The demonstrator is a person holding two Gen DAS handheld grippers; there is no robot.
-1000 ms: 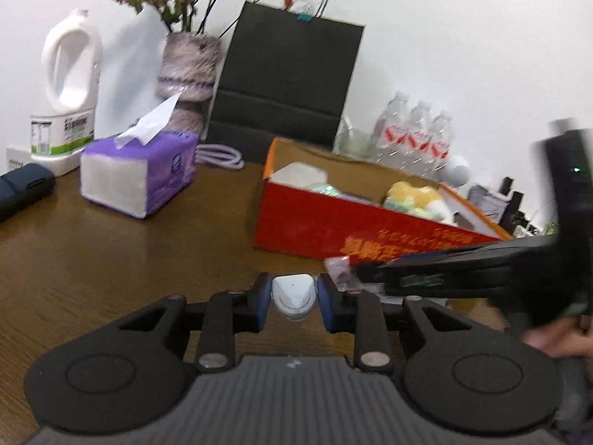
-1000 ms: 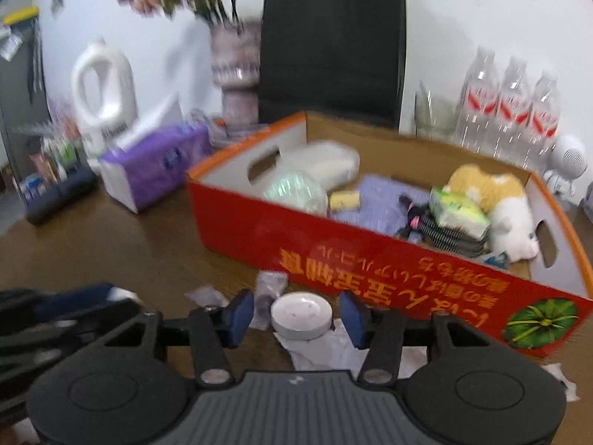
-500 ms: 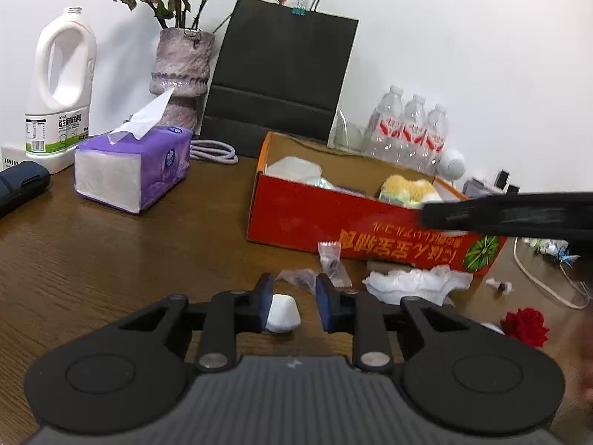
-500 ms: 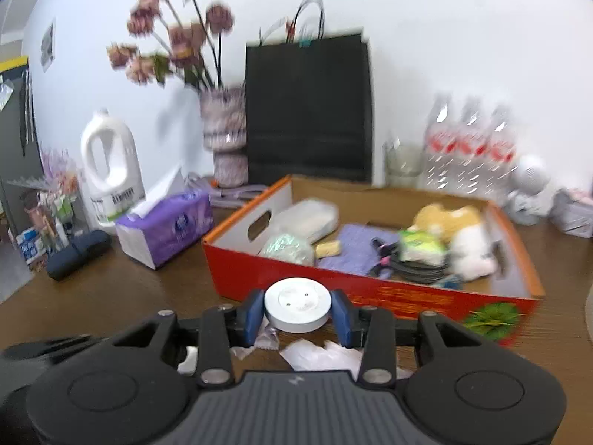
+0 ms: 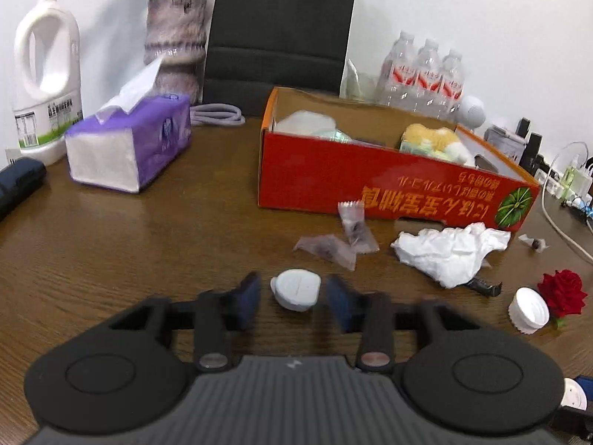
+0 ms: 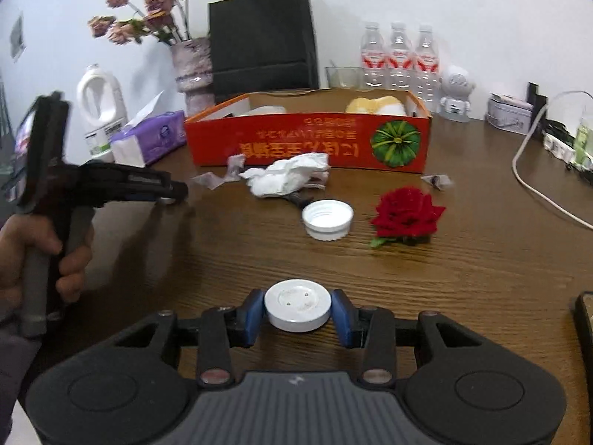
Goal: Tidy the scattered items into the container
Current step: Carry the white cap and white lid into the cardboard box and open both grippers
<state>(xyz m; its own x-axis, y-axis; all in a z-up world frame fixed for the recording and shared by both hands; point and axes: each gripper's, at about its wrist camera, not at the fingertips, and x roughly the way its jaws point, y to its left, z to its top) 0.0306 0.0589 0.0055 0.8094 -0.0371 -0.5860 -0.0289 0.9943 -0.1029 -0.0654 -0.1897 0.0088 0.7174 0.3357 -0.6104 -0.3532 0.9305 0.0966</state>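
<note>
**Ana:** Brown wood desk (image 6: 481,259) along a white wall, with the red box (image 5: 370,185) at 12 o'clock from the right gripper (image 6: 298,315) and at 1 o'clock from the left gripper (image 5: 292,296). It's already partly filled, and loose bits lie in front of it.

**Ben:** Biggest loose piece?

**Ana:** The crumpled tissue (image 5: 450,252), touching the box's front wall. I'd guess it's feather-light and squashy, so pinch a thick fold in the middle. The rose (image 6: 406,211), at 1 o'clock from the right gripper, looks delicate. Take it low by the green base, not by the petals.

**Ben:** And the bottle cap (image 6: 327,218)?

**Ana:** It lies open side up at 12 o'clock, just left of the rose. It's probably stiff, light plastic, and its ribbed rim should give good purchase across the width.

**Ben:** What are the grippers doing?

**Ana:** The right one is clamped across the white disc (image 6: 297,309), pads on its smooth edge. That likely slips if tilted, so keep it flat. The left one stands apart around a small white case (image 5: 296,289) on the desk, with a gap on each side. It's rounded and hard, so squeeze its widest part.

**Ben:** Smallest?

**Ana:** The clear wrappers (image 5: 333,246), at 12 o'clock from the left gripper. They're flimsy, so grab a twisted end.
</note>
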